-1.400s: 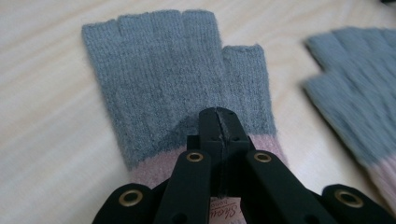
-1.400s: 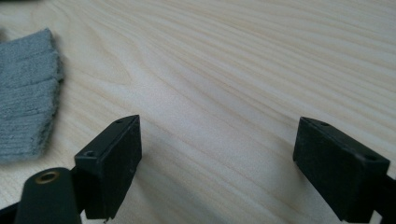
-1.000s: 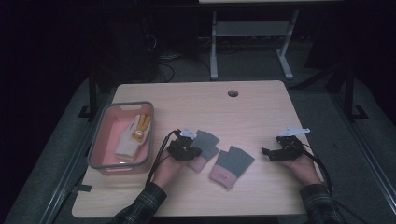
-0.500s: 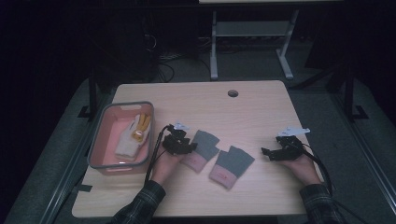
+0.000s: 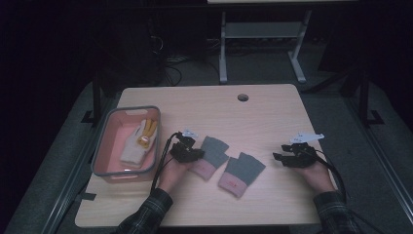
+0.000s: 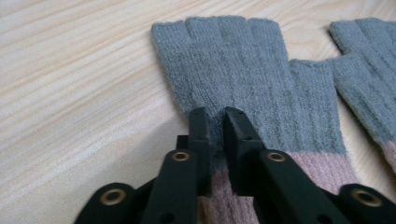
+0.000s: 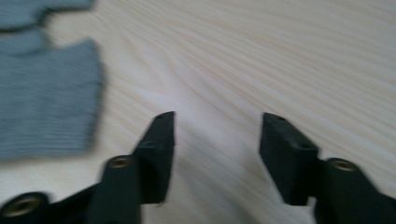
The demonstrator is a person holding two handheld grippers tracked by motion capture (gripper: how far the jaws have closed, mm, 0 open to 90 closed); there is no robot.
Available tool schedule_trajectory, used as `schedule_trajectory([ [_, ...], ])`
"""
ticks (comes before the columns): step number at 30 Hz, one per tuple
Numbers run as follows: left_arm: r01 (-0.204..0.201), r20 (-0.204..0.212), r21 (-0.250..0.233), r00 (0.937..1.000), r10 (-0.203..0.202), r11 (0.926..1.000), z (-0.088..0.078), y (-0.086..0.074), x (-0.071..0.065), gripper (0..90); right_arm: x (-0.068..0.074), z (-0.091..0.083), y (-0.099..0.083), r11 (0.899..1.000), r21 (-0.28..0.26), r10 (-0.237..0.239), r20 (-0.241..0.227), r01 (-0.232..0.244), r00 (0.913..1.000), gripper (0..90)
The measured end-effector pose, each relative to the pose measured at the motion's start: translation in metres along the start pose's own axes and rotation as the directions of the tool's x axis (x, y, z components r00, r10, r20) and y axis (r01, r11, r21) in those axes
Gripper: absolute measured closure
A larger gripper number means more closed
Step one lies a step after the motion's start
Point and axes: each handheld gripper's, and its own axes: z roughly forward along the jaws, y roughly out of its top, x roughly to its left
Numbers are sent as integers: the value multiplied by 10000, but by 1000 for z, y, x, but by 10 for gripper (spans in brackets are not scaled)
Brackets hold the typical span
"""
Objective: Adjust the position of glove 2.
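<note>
Left gripper (image 6: 215,122): clamped on a fold of the nearer grey glove (image 6: 252,79), pinching the knit just above where the grey meets the pink cuff; the jaws have just been closing, with the wool between them.
Right gripper (image 7: 215,135): unclenched, nothing between the jaws but bare wood; they have just been closing part of the way, and they stand apart from the second grey glove (image 7: 44,93).
Where the gloves lie: both flat on the table (image 5: 263,117), side by side near its middle, cuffs toward the person, the left one (image 5: 210,156) under the left gripper (image 5: 192,153), the right one (image 5: 242,173) between the two hands.
How it should handle: light, soft and floppy by the look of it; I'd expect it to sag and drape when lifted, not slip.
Where to grip: a pinch of the knit near the cuff looks sound; the ribbing there gives the pads something to bite.
Count, grey gloves: two, fingerless, pink cuffs.
Count, bins: one pink bin (image 5: 102,156) at the table's left.
Count, in the bin: one pale glove (image 5: 136,146) with yellow markings.
Count, grippers: two, the right gripper (image 5: 285,157) resting well off to the right.
</note>
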Motion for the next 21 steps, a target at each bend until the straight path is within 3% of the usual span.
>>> schedule_trajectory([
  [2, -94, 48, -51, 9999, 94, 9999, -1, 1, -1, 851, 6, -8, 4, 9996, -217, -169, -295, 163, 9994, 641],
  [3, -115, 86, -59, 9999, 116, 9999, -2, 2, -2, 855, 13, -15, 6, 9991, -339, -262, -750, 237, 9968, 774],
  [4, -80, 163, -90, 9998, 82, 9999, -2, 3, -3, 855, 13, -15, 6, 9991, -339, -262, -750, 237, 9968, 774],
  [7, -65, 256, -205, 9996, 70, 9998, -4, 5, -7, 856, 27, -21, 5, 9976, -300, -664, -1285, 631, 9895, 891],
  [10, -119, 229, -292, 9997, 126, 9995, -8, 8, -10, 856, 44, -22, 0, 9956, -116, -931, -2075, 928, 9738, 899],
  [11, -72, 246, -336, 9997, 80, 9994, -10, 9, -10, 856, 44, -22, 0, 9956, -116, -931, -2075, 928, 9738, 899],
  [13, -76, 145, -375, 9999, 82, 9993, -13, 9, -11, 857, 52, -16, -3, 9934, -4, -1107, -2634, 1147, 9583, 899],
  [14, -66, 99, -399, 9999, 70, 9992, -15, 10, -11, 857, 52, -16, -3, 9934, -4, -1107, -2634, 1147, 9583, 899],
  [15, -57, 84, -419, 9999, 60, 9991, -16, 10, -11, 857, 57, -12, -2, 9923, 84, -1160, -2893, 1236, 9502, 899],
  [16, -18, 53, -456, 10000, 21, 9990, -17, 10, -11, 857, 57, -12, -2, 9923, 84, -1160, -2893, 1236, 9502, 899],
  [18, -15, 121, -472, 9999, 20, 9989, -19, 11, -10, 856, 67, -7, -1, 9875, 184, -1429, -3162, 1566, 9379, 899],
  [19, 27, 190, -498, 9998, -18, 9988, -18, 11, -12, 856, 67, -7, -1, 9875, 184, -1429, -3162, 1566, 9379, 899],
  [21, -21, 253, -519, 9997, 35, 9987, -18, 12, -14, 856, 71, -3, -1, 9862, 200, -1477, -3401, 1642, 9287, 899],
])
